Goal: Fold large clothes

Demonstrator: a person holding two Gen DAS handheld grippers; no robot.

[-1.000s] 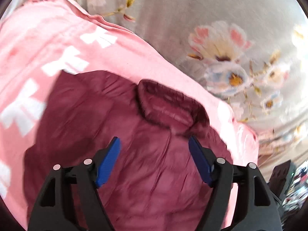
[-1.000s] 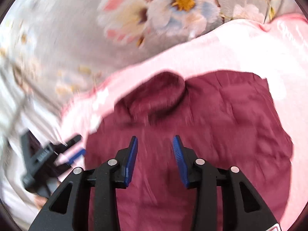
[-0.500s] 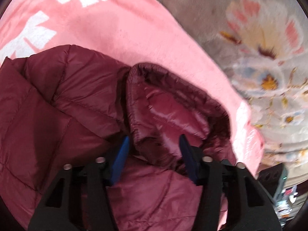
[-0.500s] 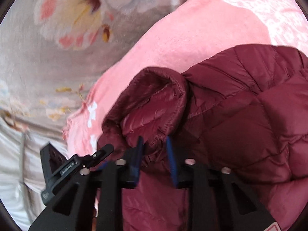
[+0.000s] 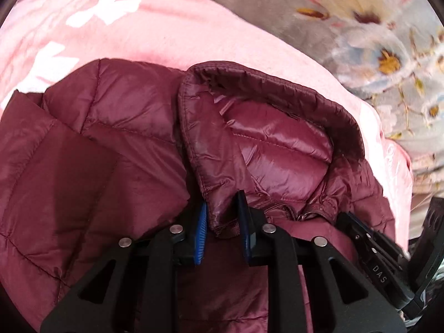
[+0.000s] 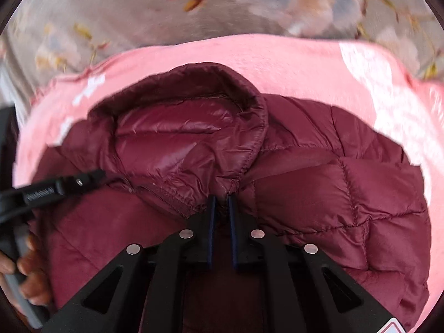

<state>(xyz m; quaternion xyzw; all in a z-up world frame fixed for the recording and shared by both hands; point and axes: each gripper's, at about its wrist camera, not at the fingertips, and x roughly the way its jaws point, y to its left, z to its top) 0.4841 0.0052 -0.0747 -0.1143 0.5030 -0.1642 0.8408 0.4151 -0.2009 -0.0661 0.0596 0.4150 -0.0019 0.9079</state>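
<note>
Lying on the pink blanket (image 5: pixel 172 27), the maroon puffer jacket (image 5: pixel 116 138) spreads collar-up; left gripper (image 5: pixel 222 222) is closing on the collar's edge, right gripper (image 6: pixel 220 216) closing, pinching the collar's other end.

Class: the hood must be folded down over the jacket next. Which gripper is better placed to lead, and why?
Right. The right gripper already pinches the hood rim at the neck; the left gripper has its jaws closing round the other rim.

A home bedroom: floral bedsheet (image 5: pixel 263 5) toward 12 o'clock, a pink blanket (image 6: pixel 291 63) spread over it
</note>
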